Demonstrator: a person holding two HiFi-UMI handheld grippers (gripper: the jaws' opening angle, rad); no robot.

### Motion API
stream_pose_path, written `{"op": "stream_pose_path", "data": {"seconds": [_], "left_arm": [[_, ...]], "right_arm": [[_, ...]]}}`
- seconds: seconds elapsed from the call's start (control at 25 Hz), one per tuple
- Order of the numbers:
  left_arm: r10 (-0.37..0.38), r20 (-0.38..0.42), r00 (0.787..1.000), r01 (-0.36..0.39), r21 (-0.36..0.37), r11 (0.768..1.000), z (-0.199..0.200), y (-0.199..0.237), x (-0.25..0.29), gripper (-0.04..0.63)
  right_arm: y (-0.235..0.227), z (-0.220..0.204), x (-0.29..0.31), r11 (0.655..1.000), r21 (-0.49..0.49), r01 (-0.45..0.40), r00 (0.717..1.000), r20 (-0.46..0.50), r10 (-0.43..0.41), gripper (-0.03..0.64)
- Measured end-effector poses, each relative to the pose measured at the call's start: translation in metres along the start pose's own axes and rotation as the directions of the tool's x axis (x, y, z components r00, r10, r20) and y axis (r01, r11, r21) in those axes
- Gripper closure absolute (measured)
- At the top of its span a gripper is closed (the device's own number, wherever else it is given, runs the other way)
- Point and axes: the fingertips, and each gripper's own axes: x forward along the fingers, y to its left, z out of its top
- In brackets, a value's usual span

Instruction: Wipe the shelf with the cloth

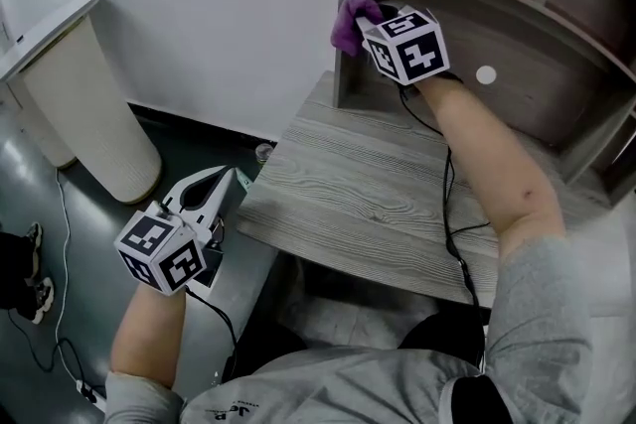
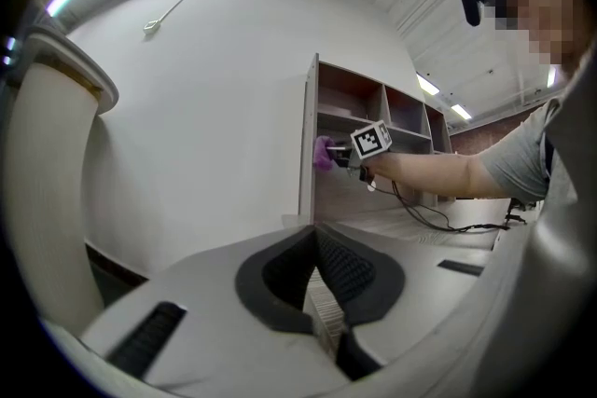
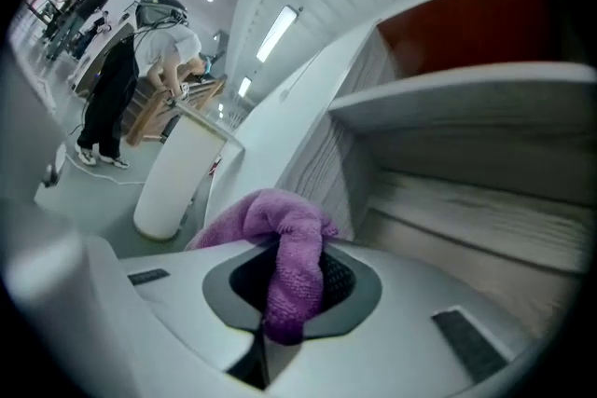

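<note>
- the right gripper (image 1: 370,18) is squeezed tight on the fuzzy purple cloth (image 1: 348,19). its jaws are almost together, with just the cloth between them.
- in the right gripper view the cloth is pinched in the middle. one end hangs down past the dark pads (image 3: 340,280) and the rest puffs out in front.
- the cloth is up at the left end of the grey wooden shelf unit (image 1: 497,10), right by its left side wall. i cannot tell if it touches the wood.
- the left gripper (image 1: 225,180) is closed up with nothing in it. it hangs low, off the left edge of the grey wood table top (image 1: 348,184), well apart from the shelf unit.
- there are two grippers, and each has one cube with black and white squares.
- there is one cloth and one shelf unit.
- there is one tall white round bin (image 1: 89,109) on the floor by the wall.
- one small white dot (image 1: 485,74) sits on the back of the shelf unit.
- a black cable (image 1: 449,204) runs from the right gripper down across the table top.
</note>
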Motion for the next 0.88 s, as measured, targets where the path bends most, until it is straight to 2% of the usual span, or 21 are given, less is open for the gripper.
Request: {"op": "stream_pose_path", "data": {"seconds": [0.08,0.2,0.44,0.52,0.6,0.72,0.8,0.84,0.88], "left_arm": [[0.006,0.002,1.000,-0.006,-0.003,1.000,-0.001,0.001,-0.002,0.574],[0.009,0.005,1.000,-0.009,-0.007,1.000,-0.002,0.002,-0.003,0.574],[-0.003,0.009,1.000,0.004,-0.014,1.000,-0.006,-0.007,-0.005,0.574],[-0.002,0.011,1.000,0.003,-0.016,1.000,-0.007,-0.006,-0.007,0.574],[-0.001,0.014,1.000,0.001,-0.016,1.000,-0.007,-0.005,-0.009,0.574],[0.006,0.022,1.000,-0.005,-0.026,1.000,-0.006,-0.006,-0.010,0.574],[0.004,0.022,1.000,-0.003,-0.026,1.000,-0.007,-0.007,-0.011,0.574],[0.001,0.020,1.000,0.000,-0.026,1.000,-0.007,-0.009,-0.011,0.574],[-0.002,0.017,1.000,0.003,-0.025,1.000,-0.008,-0.010,-0.012,0.574]], "right_arm": [[0.022,-0.037,0.003,0.998,-0.048,-0.042,0.995,-0.089,0.038,0.568],[0.054,-0.091,0.008,0.984,-0.129,-0.126,0.968,-0.234,0.093,0.568],[0.097,-0.157,0.017,0.926,-0.209,-0.315,0.870,-0.453,0.194,0.568],[0.104,-0.169,0.018,0.910,-0.210,-0.357,0.840,-0.498,0.215,0.568],[0.104,-0.174,0.019,0.905,-0.206,-0.372,0.822,-0.526,0.218,0.566],[0.095,-0.175,0.018,0.907,-0.233,-0.352,0.814,-0.555,0.173,0.566],[0.101,-0.175,0.018,0.889,-0.243,-0.387,0.814,-0.543,0.206,0.565],[0.100,-0.172,0.017,0.882,-0.260,-0.394,0.824,-0.524,0.214,0.561],[0.091,-0.165,0.016,0.886,-0.285,-0.367,0.850,-0.490,0.195,0.560]]}}
